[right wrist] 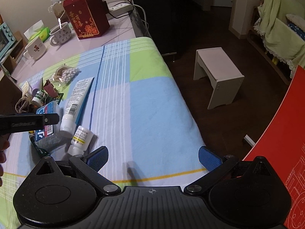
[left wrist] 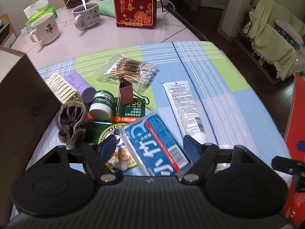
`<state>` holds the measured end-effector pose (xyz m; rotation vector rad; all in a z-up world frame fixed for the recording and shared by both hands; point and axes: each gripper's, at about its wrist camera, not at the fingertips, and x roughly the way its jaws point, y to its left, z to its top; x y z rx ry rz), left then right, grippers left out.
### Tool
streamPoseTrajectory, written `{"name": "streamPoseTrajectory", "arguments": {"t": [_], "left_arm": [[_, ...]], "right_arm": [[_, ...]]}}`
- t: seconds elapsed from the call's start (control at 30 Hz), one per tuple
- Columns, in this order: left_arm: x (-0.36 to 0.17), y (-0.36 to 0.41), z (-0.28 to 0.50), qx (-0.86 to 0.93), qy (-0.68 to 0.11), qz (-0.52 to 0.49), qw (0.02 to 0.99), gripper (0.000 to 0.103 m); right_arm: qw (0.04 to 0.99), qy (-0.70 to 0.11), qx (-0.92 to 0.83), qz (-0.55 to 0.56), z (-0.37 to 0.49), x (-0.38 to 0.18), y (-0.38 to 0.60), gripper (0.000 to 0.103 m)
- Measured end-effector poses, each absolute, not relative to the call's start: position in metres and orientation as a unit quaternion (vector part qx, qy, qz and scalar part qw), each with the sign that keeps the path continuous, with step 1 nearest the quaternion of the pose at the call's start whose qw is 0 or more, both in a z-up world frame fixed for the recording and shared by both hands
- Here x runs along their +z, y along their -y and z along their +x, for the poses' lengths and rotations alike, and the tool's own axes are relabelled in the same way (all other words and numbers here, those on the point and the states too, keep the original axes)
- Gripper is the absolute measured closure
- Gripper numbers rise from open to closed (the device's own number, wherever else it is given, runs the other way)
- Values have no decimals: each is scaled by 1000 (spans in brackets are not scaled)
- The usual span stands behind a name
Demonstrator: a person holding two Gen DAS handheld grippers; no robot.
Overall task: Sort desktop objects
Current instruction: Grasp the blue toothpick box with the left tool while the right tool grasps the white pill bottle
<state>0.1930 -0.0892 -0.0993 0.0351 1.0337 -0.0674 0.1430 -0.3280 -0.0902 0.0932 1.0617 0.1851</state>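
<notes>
A blue-labelled clear box lies tilted over a pile of small items, and my left gripper is shut on it, one corner at each pad. The pile holds a green package, a green-and-white jar, a maroon binder clip, a purple tube, a cream hair clip and a brown scrunchie. Beyond it lies a bag of cotton swabs. A white tube lies to the right. My right gripper hangs open over bare checked cloth, with a white pill bottle to its left.
A brown box stands at the left and a red panel at the right. Two mugs, a tissue pack and a red gift box sit at the back of the table. A white stool stands on the floor past the table edge.
</notes>
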Motion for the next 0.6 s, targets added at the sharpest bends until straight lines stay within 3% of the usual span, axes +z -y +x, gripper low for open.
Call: {"name": "streamPoseTrajectory", "arguments": {"t": [0.6], "left_arm": [[-113, 73, 181, -65, -514, 53, 854, 34]], "right_arm": [[851, -511, 114, 37, 157, -99, 306, 0]]}}
